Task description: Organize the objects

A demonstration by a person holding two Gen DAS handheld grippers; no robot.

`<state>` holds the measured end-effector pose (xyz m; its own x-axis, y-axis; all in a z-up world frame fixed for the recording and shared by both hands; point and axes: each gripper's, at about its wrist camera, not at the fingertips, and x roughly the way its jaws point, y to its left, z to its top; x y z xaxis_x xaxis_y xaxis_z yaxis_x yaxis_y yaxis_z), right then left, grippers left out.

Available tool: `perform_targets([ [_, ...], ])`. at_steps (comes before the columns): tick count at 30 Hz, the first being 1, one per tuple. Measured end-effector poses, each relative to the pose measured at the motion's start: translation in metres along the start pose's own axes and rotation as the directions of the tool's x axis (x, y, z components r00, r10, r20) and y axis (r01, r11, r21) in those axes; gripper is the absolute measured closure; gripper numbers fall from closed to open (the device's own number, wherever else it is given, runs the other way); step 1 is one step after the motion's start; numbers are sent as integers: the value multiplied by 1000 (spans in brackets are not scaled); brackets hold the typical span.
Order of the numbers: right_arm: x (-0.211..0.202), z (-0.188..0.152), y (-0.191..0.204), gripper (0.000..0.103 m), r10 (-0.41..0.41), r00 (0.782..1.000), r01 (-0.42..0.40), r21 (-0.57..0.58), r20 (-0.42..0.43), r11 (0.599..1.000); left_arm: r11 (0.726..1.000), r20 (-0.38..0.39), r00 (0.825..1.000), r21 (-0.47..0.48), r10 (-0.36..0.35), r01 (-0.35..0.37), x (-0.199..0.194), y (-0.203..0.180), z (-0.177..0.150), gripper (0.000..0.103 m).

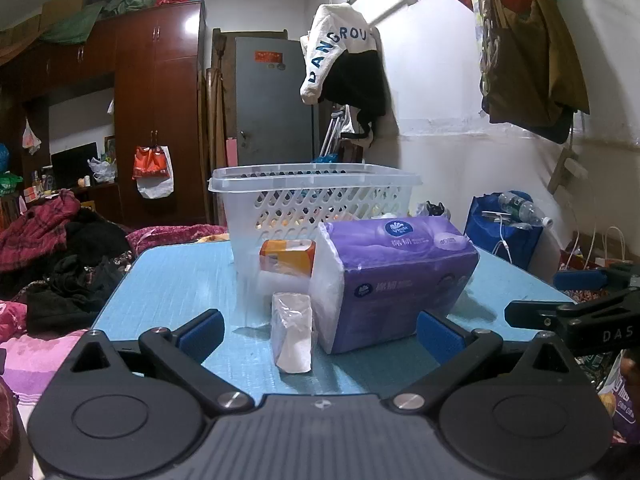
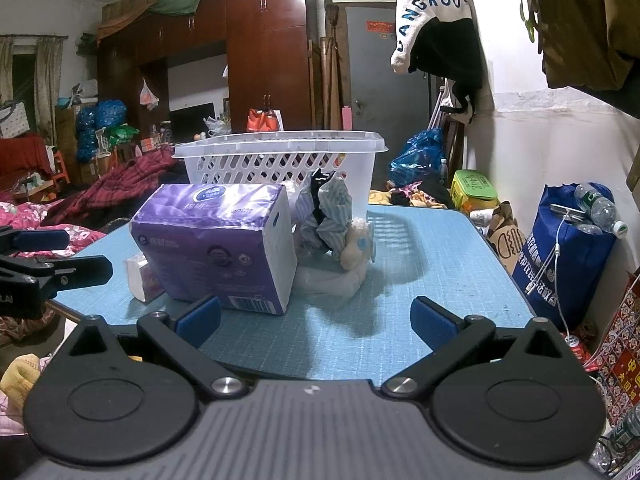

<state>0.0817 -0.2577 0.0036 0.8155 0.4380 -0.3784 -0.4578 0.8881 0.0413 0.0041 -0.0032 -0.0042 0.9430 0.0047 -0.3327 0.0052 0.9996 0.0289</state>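
Note:
A purple tissue pack [image 1: 396, 280] lies on the blue table [image 1: 168, 288], in front of a white perforated basket [image 1: 312, 196]. A small tissue packet [image 1: 293, 332] stands just before it, and an orange box [image 1: 286, 258] sits behind. My left gripper [image 1: 320, 336] is open, low at the table's near edge, around nothing. In the right wrist view the purple pack [image 2: 216, 244] sits left of a striped cloth bundle [image 2: 328, 216] and a cream plush item [image 2: 356, 244]; the basket [image 2: 280, 156] is behind. My right gripper [image 2: 316, 320] is open and empty.
Piled clothes and bedding [image 1: 52, 248] lie left of the table. A blue bag [image 2: 568, 248] with bottles stands right, by the white wall. A dark wardrobe [image 1: 156, 112] and grey door [image 1: 272, 100] are at the back. Clothes hang above [image 1: 344, 60].

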Motion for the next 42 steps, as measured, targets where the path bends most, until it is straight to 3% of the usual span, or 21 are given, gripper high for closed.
perform_targets([
  [42, -1, 1, -4, 0, 0, 1000, 0, 15, 0, 1000, 1000, -8, 1000, -13, -2, 2, 2, 4, 0, 0],
])
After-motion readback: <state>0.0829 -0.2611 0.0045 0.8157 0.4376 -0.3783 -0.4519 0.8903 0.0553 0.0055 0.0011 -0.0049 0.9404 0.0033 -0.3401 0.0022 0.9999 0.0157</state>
